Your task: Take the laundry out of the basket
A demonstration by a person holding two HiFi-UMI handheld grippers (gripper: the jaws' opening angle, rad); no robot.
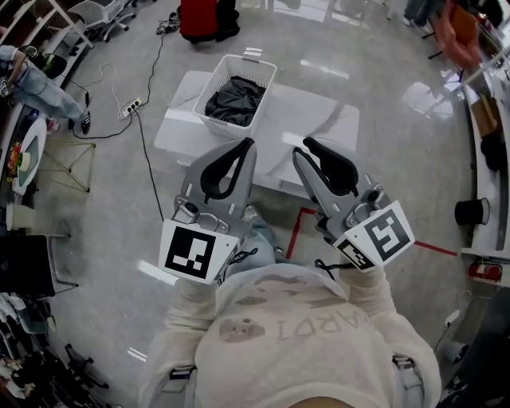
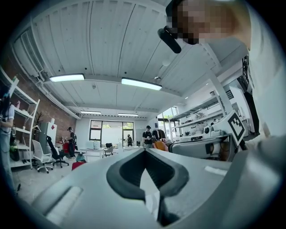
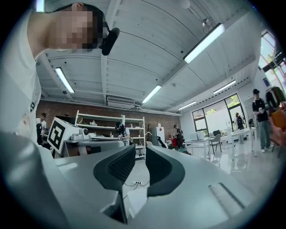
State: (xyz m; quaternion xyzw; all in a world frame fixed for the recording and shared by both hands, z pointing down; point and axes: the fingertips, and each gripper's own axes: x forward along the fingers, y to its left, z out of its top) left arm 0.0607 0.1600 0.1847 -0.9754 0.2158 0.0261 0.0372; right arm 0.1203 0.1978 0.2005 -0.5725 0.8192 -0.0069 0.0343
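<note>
A pale, glossy floor (image 1: 382, 64) fills the head view, with a low white table (image 1: 319, 119) standing in the upper middle of the frame. Below the table, the left gripper (image 1: 249, 145) and the right gripper (image 1: 307, 143) are held side by side, level, pointing up the frame toward it. In its own view the left gripper (image 2: 144, 150) has its dark pad tips touching, with nothing inside the loop they form. The right gripper (image 3: 140, 150) has its pads parted by a narrow slit, through which only floor shows; it grips nothing. Each carries a cube with square markers (image 1: 191, 251) at its rear, close to the person's light sweatshirt (image 1: 295, 335).

The white laundry basket (image 1: 267, 72) stands on the far left part of the table, well apart from both grippers. The laundry (image 1: 235, 100), dark grey cloth, lies bunched inside it, below the rim. Between the gripper tips and the basket there is only bare tabletop.

A strip of red tape (image 1: 299, 231) marks the floor between the grippers and runs off toward the right. Left of the table a white power strip (image 1: 131, 105) lies on the floor with a black cable trailing down the frame. At the upper left a seated person's legs in jeans (image 1: 36, 88) reach in. A red object (image 1: 199, 16) stands at the top edge behind the basket.

The left gripper view shows windows (image 2: 111, 129) at the far end and people standing among desks. The right gripper view shows a white shelf unit (image 3: 109, 129) against a brick wall.
</note>
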